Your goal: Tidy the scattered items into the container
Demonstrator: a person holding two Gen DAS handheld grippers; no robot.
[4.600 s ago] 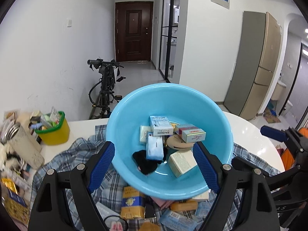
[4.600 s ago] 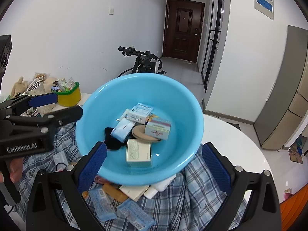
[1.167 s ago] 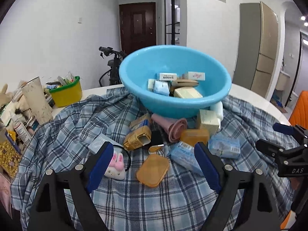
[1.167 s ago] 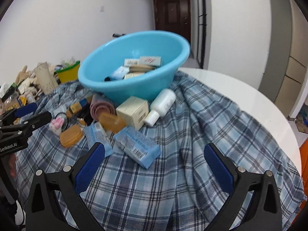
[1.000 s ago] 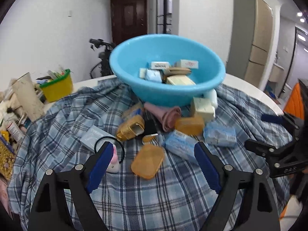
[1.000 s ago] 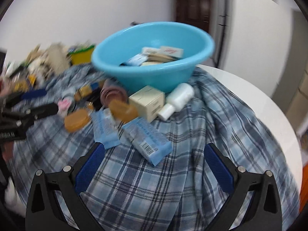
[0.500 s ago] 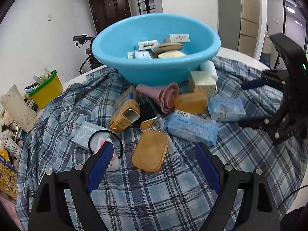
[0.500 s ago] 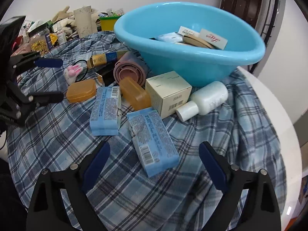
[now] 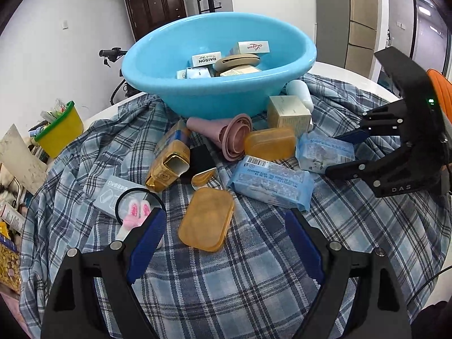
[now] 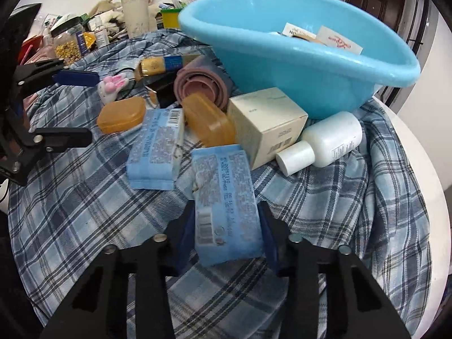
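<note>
Working left to right across the checked cloth (image 9: pixel 254 276). My left gripper (image 9: pixel 223 243) hangs spread wide and holds nothing, its blue pads (image 9: pixel 145 244) low over the cloth. Just ahead of the left pad lies a pink bunny hair tie (image 9: pixel 135 212) on a pale flat box (image 9: pixel 113 195). Between the pads, a little ahead, sits an orange soap case (image 9: pixel 206 223), flat, its long axis running away from me and tilted slightly right. Beyond it, a gold carton (image 9: pixel 169 161) lies on its side, open end toward me. A nest of pink cups (image 9: pixel 226 134) lies tipped over, mouths facing right. A second orange case (image 9: pixel 269 144) rests against a cream box (image 9: pixel 288 113).

A blue tissue pack (image 10: pixel 154 148) lies flat beside them. My right gripper (image 10: pixel 227 233) is closed on another blue tissue pack (image 10: pixel 226 197), gripping the near end across its width; its long axis runs straight ahead, far end toward the cream box. A white bottle (image 10: pixel 325 141) lies on its side, cap pointing left. The blue basin (image 10: pixel 296 65) stands behind everything, already holding small boxes.
</note>
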